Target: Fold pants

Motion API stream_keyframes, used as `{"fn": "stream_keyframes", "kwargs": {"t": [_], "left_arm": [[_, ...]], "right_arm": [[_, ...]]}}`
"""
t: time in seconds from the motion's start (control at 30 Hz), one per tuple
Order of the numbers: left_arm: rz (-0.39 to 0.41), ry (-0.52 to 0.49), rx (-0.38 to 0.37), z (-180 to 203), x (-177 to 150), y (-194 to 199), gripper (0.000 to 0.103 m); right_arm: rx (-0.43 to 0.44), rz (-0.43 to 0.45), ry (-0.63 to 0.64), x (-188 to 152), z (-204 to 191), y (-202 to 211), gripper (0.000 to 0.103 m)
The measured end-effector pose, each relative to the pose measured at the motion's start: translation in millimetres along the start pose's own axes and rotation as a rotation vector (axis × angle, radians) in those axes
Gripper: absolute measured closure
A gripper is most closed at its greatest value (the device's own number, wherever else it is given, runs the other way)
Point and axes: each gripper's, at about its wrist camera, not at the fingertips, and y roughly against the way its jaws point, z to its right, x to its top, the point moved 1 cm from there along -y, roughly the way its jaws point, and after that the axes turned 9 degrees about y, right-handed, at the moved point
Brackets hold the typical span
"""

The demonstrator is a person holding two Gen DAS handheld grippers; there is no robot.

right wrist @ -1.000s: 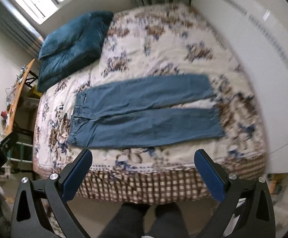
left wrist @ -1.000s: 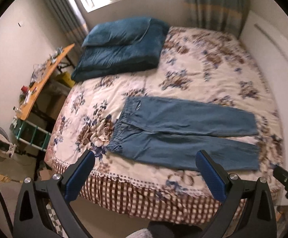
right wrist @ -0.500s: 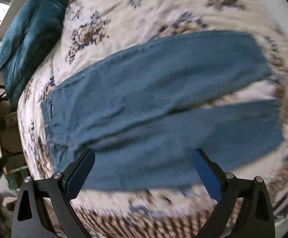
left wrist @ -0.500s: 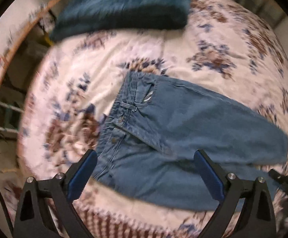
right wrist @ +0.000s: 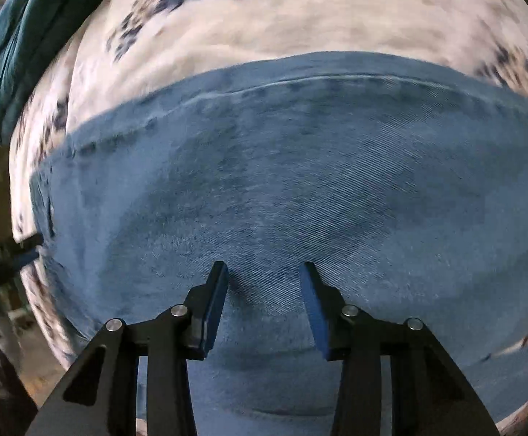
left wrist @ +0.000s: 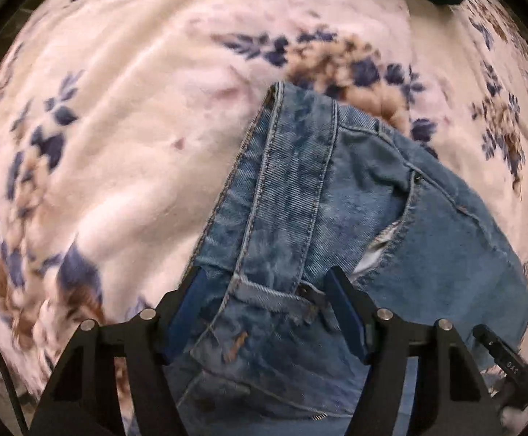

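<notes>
While the blue denim pants [left wrist: 354, 196] are lying on the floral bedspread [left wrist: 118, 127] | I'm closing left gripper [left wrist: 265, 303] jaws around the waistband | right gripper [right wrist: 264, 299] jaws narrowing, leg fabric between them.

Home bedroom: I work over a bed with a floral sheet [left wrist: 147, 116]; a teal quilt [right wrist: 27, 36] lies at its far corner.

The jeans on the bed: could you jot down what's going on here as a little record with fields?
garment: blue jeans, lying flat, not yet folded
surface: floral bedspread
left gripper: over the waistband, fingers closing either side of it
right gripper: down on a trouser leg, fingers closing, denim between them
also in view: teal bedding at the far end of the bed
</notes>
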Motion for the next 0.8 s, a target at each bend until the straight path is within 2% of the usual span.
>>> {"fn": "stream_keyframes", "kwargs": {"t": [0.1, 0.23, 0.27, 0.3, 0.37, 0.47, 0.53, 0.6, 0.67, 0.8], "left_arm": [[0.015, -0.028, -0.039, 0, -10, 2, 0.039], [0.007, -0.044, -0.088, -3, -30, 10, 0.054], [-0.001, -0.061, -0.074, -1, -36, 11, 0.06], [0.0, -0.095, -0.057, 3, -44, 14, 0.061], [0.015, -0.134, -0.041, 6, -51, 13, 0.061], [0.029, -0.158, 0.053, 3, -55, -6, 0.06], [0.024, -0.128, 0.018, 2, -55, -14, 0.06], [0.051, -0.145, 0.003, 8, -61, -13, 0.065], [0.062, -0.143, -0.033, 9, -68, -9, 0.087], [0.141, -0.113, -0.054, 10, -95, 28, 0.092]], "right_arm": [[-0.015, 0.003, 0.031, 0, -6, -5, 0.058], [-0.002, 0.002, 0.028, 3, -7, -6, 0.058], [0.005, 0.0, 0.023, 4, -7, -8, 0.058], [0.013, -0.001, 0.017, 1, -1, -4, 0.058], [0.029, -0.002, 0.0, 1, 3, -3, 0.058], [0.042, -0.005, -0.014, 2, 13, -3, 0.057], [0.037, -0.004, -0.014, 3, 18, -3, 0.057], [0.028, 0.0, -0.009, 4, 17, -4, 0.057], [0.021, 0.006, 0.003, 2, 8, -5, 0.057], [0.02, 0.01, 0.021, 0, 0, -5, 0.057]]}}
